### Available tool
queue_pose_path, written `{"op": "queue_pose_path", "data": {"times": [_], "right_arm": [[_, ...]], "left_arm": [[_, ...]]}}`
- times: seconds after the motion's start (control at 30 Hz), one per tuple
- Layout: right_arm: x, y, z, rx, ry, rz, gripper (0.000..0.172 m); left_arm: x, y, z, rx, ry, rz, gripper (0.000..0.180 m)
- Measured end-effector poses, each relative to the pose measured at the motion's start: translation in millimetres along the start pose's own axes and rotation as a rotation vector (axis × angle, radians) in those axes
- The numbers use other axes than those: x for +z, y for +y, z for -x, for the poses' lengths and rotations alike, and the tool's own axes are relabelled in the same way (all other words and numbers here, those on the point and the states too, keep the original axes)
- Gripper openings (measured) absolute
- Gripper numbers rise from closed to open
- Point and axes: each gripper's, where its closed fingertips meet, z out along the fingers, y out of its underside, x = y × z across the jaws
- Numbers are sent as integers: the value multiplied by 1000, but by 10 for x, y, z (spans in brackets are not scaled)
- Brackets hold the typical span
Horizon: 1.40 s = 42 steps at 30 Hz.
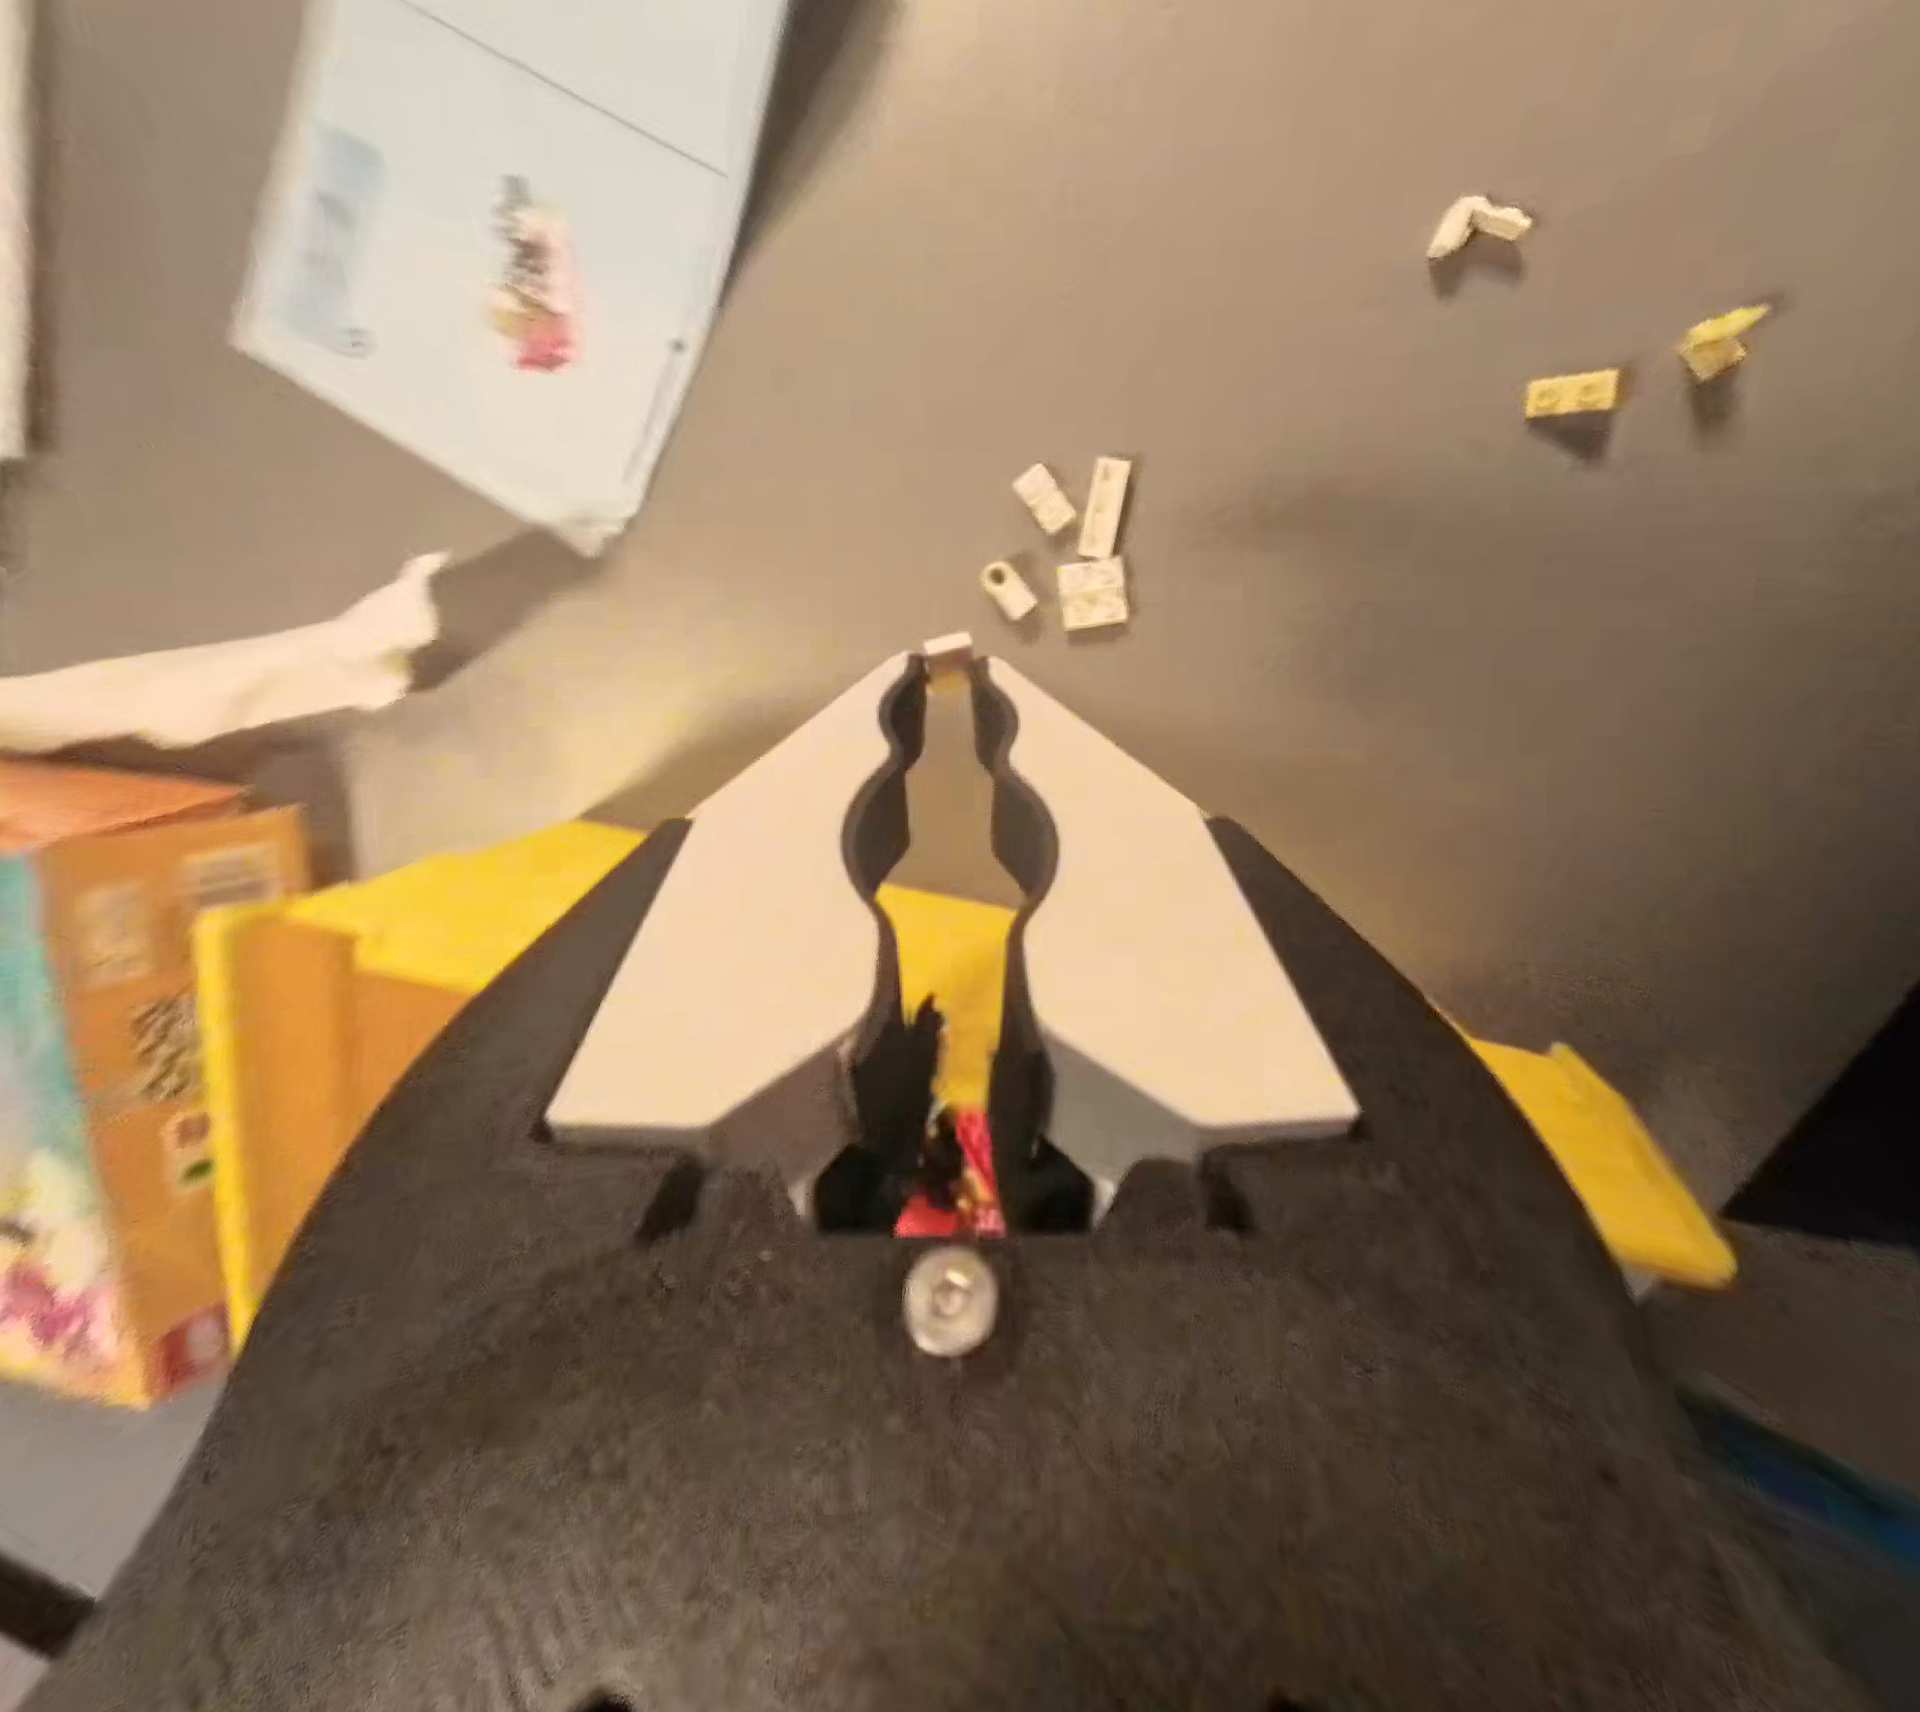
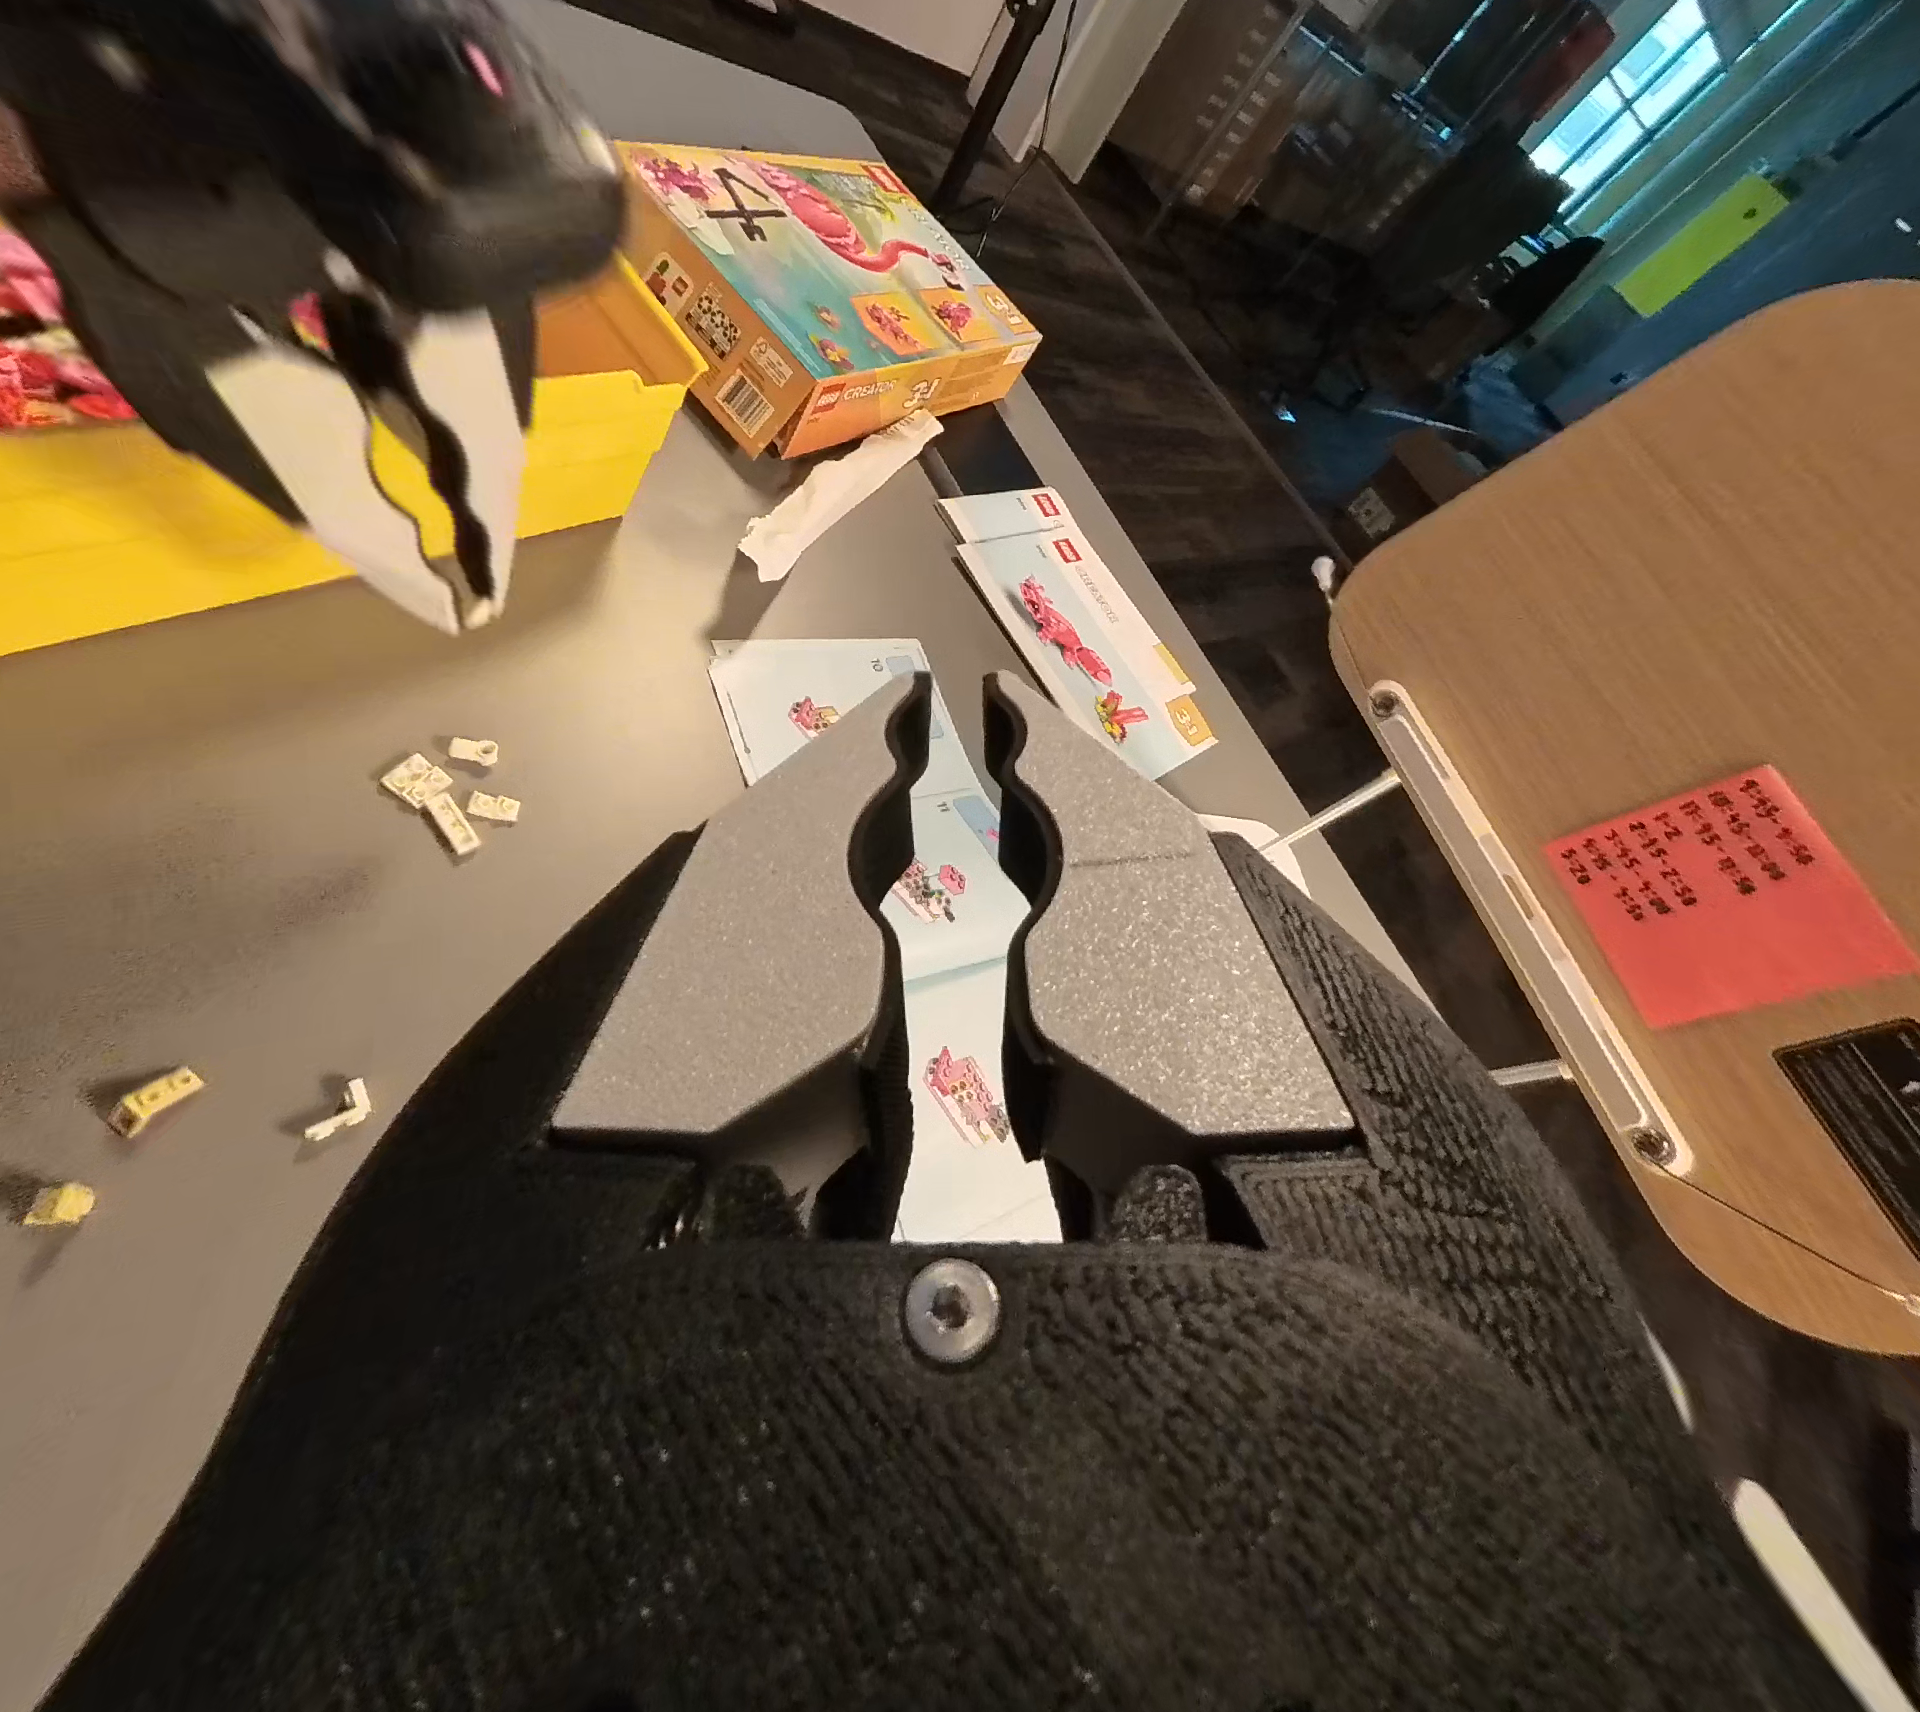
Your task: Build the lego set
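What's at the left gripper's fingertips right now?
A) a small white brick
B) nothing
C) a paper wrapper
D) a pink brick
A: the left gripper pinches a small white brick at its very tips, above the grey table, seen in the right wrist view too.

left wrist: steep down, table | right: oblique | shared: table

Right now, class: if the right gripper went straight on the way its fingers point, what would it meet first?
Most likely the open instruction booklet lying on the grey table; the right gripper is open and empty, with pages showing between its fingers. Depth is uncertain.
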Motion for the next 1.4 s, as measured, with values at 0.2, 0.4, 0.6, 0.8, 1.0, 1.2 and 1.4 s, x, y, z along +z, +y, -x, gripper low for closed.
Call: {"op": "queue_pose_path", "data": {"times": [0.2,0.4,0.6,0.8,1.0,1.2,1.4], "right_arm": [[-60,6,-65,34,3,-36,8],[-101,-71,-54,45,-17,-92,8],[-94,-171,-2,29,-22,-119,9],[62,-437,316,-15,-92,-150,14],[299,-760,916,-48,-183,-159,22],[469,-773,1539,183,-314,-160,27],[717,-496,2009,469,-359,-19,46]], "left_arm": [[470,33,-170,-4,163,259,8],[604,15,-220,-47,135,282,63],[-477,-107,-57,-353,-134,-164,84],[-1864,1365,3,-1045,-711,-556,74],[-1436,2372,-377,-1297,-639,-394,70],[-938,2513,-485,-1251,-529,-199,36],[-962,2473,-671,-1299,-527,-292,4]]}}
